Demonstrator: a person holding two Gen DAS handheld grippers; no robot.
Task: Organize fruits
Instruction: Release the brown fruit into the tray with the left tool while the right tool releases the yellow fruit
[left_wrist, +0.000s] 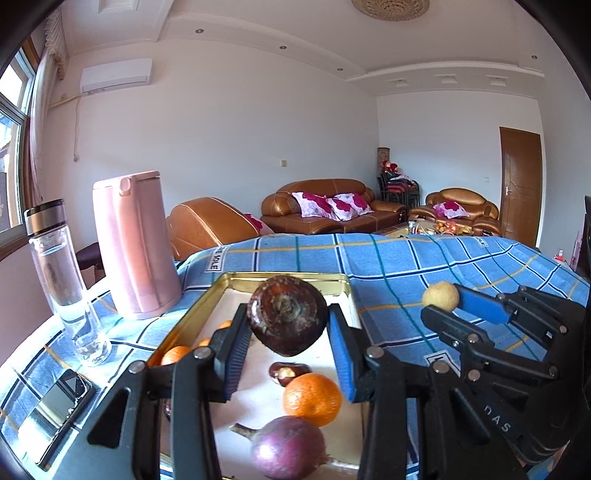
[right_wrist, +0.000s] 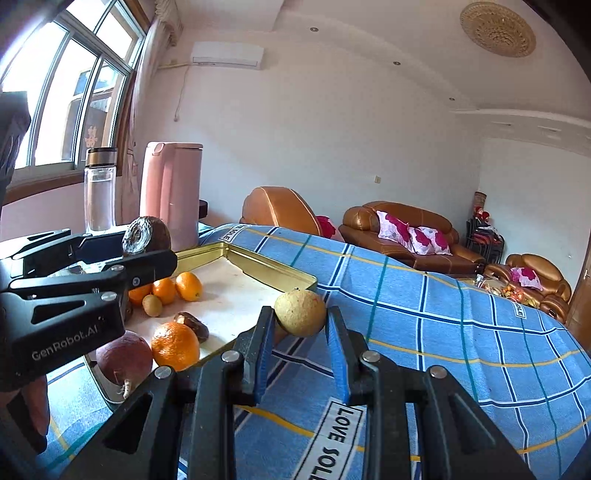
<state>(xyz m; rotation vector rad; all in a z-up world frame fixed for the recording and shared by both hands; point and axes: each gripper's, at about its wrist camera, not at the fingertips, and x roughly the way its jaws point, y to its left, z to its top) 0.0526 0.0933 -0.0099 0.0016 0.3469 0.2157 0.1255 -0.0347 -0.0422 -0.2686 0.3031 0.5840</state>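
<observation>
My left gripper (left_wrist: 288, 332) is shut on a dark brown water chestnut (left_wrist: 287, 316) and holds it above the gold tray (left_wrist: 207, 299). In the right wrist view the left gripper (right_wrist: 147, 254) shows at the left with the chestnut (right_wrist: 146, 230) in it. My right gripper (right_wrist: 300, 332) is shut on a small yellow round fruit (right_wrist: 300, 312), just right of the tray's rim (right_wrist: 273, 275); it also shows in the left wrist view (left_wrist: 441, 295). In the tray lie oranges (left_wrist: 312, 398) (right_wrist: 175, 345), a purple fruit (left_wrist: 288, 446), a brown date (left_wrist: 288, 372) and small oranges (right_wrist: 188, 286).
A pink kettle (left_wrist: 135, 243) and a glass bottle (left_wrist: 62, 280) stand left of the tray. A shiny phone-like object (left_wrist: 55, 402) lies at the near left. The blue checked cloth (left_wrist: 424, 266) covers the table. Sofas (left_wrist: 332, 206) stand beyond.
</observation>
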